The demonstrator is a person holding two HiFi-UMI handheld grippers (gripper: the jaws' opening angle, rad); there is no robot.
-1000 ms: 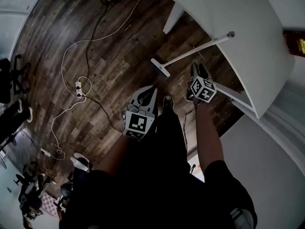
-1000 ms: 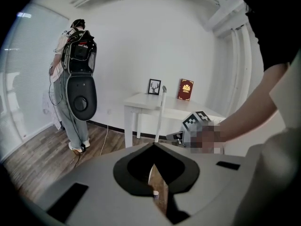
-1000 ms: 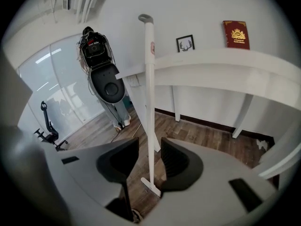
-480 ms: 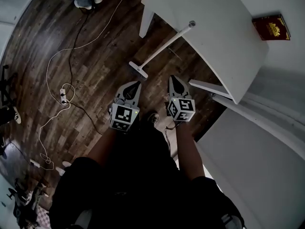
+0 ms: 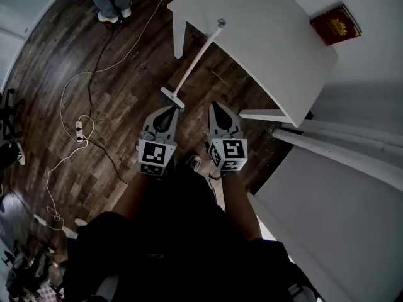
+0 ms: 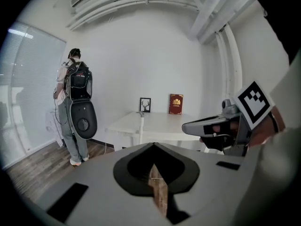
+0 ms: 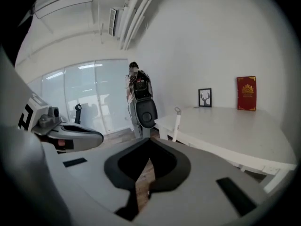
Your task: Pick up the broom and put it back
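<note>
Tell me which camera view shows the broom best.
The head view. The whole broom shows there, with its head on the wood floor and its handle leaning against the edge of the white table. The left gripper view shows only the upper handle by the table. The right gripper view shows the same part, with the head out of sight.

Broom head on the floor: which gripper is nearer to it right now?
Left, judging from the head view. The left gripper sits just below the broom head in the picture; the right gripper is off to its right, apart from it.
</note>
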